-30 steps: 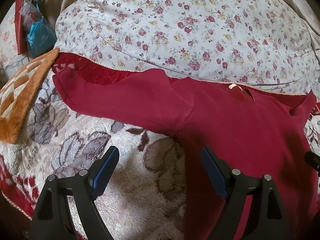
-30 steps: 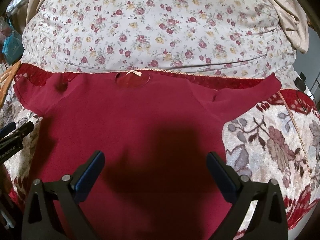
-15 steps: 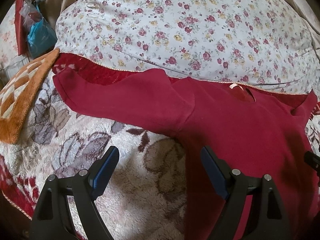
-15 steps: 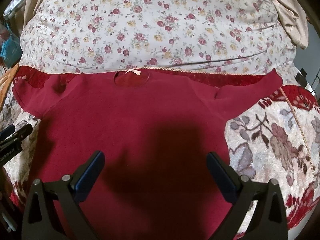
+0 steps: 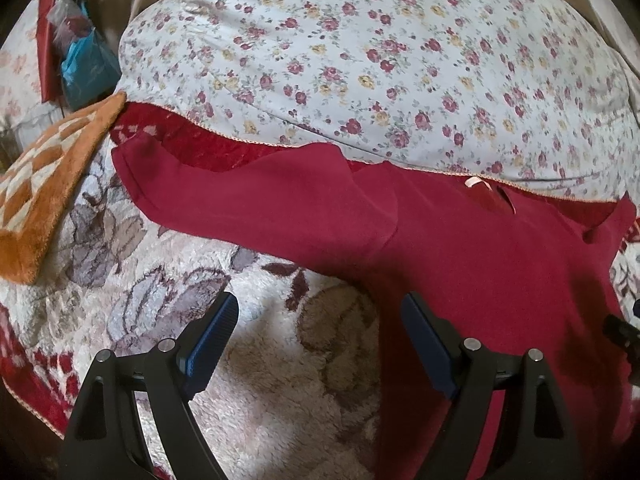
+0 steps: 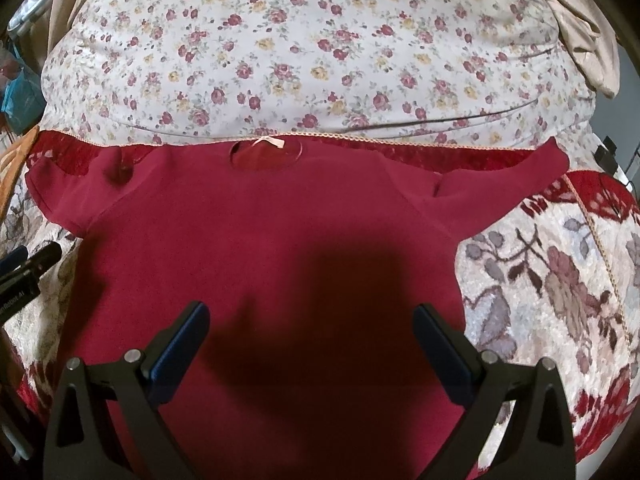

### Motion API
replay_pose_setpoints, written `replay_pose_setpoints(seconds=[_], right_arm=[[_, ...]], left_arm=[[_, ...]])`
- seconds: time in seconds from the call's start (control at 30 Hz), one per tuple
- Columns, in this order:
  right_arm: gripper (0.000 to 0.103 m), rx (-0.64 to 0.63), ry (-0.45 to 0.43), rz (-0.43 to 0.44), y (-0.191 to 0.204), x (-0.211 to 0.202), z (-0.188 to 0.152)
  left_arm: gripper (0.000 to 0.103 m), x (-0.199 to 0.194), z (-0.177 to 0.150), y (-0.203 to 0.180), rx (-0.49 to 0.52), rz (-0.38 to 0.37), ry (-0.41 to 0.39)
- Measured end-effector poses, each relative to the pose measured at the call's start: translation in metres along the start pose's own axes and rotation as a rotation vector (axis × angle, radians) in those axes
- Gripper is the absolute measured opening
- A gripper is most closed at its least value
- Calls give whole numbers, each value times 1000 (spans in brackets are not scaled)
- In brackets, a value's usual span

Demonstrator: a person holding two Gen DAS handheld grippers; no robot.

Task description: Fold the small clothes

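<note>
Left wrist view: nothing shifts; framing same as second ago.

Right wrist view: scene slides slightly down and right in frame. Red shirt (image 6: pixel 280 240) neckline sits lower than before; right sleeve tip moves nearer frame edge. Floral pillow (image 6: pixel 300 48) fills more of top. Left claw (image 6: pixel 24 272) at left edge appears slightly lower. Shirt itself lies unmoved; both claws' gape unchanged.

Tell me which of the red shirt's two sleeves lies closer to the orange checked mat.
The left sleeve of the red shirt: its cuff ends just beside the orange checked mat. The right sleeve stretches the opposite way, over the floral blanket, away from the mat.
</note>
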State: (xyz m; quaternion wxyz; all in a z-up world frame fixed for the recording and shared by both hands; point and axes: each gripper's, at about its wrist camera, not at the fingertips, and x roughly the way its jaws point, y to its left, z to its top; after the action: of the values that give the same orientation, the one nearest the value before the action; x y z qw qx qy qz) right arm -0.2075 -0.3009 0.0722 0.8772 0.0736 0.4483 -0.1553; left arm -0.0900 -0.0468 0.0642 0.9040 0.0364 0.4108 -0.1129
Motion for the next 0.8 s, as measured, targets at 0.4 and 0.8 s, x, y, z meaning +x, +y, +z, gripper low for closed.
replay_pose_setpoints(seconds=[0.4, 0.8], right_arm=[[103, -18, -18, 17, 5, -4, 6], [103, 34, -62, 46, -18, -24, 13]], left_arm=[[60, -33, 24, -19, 45, 7, -19], [60, -71, 101, -59, 74, -100, -98]])
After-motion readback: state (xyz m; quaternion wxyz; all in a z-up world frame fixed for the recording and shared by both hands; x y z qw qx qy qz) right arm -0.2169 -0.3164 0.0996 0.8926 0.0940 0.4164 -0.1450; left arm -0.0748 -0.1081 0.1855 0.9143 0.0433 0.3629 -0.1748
